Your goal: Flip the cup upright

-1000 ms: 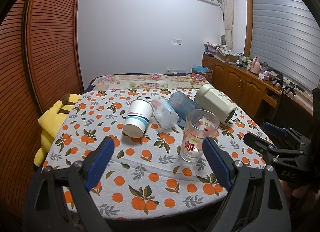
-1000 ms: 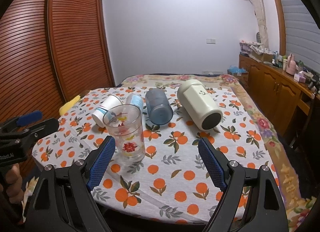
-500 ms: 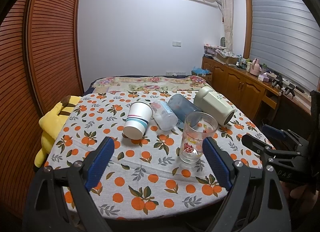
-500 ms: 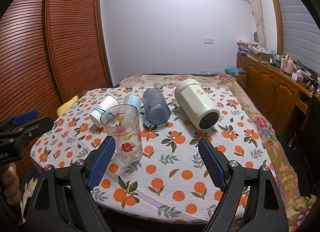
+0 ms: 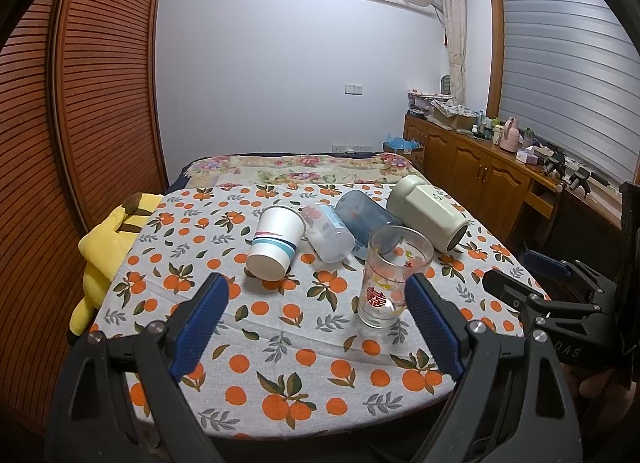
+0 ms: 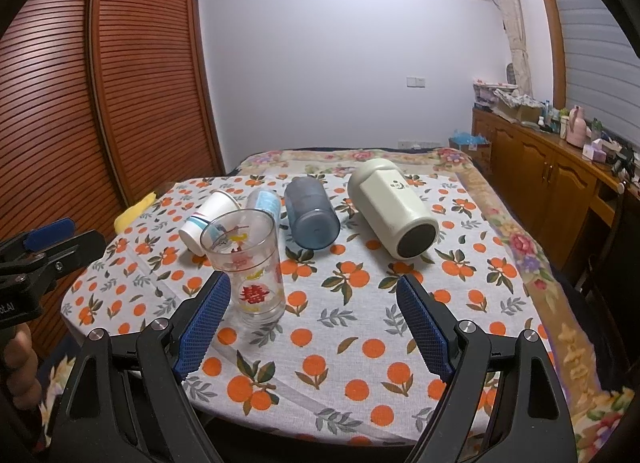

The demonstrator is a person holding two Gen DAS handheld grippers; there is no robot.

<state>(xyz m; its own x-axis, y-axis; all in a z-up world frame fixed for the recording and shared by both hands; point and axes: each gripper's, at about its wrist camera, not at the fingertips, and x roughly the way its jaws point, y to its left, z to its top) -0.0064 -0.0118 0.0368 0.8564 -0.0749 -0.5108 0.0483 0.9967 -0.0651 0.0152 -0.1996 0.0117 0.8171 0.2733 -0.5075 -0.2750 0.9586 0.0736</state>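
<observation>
A clear glass with a red character (image 5: 390, 275) (image 6: 250, 265) stands upright on the orange-print tablecloth. Behind it several cups lie on their sides: a white paper cup with stripes (image 5: 276, 241) (image 6: 206, 215), a clear plastic cup (image 5: 328, 231) (image 6: 264, 201), a blue-grey tumbler (image 5: 366, 217) (image 6: 312, 213) and a cream mug (image 5: 428, 217) (image 6: 392, 211). My left gripper (image 5: 316, 321) is open and empty, near the table's front edge. My right gripper (image 6: 316, 321) is open and empty, just right of the glass.
A yellow plush toy (image 5: 106, 251) lies at the table's left edge. A louvred wooden wardrobe (image 5: 80, 103) stands on the left. A wooden sideboard (image 5: 480, 171) with clutter runs along the right wall. A bed (image 5: 304, 171) lies behind the table.
Both grippers have drawn back a little from the table and risen slightly. The glass and the lying cups have not moved.
</observation>
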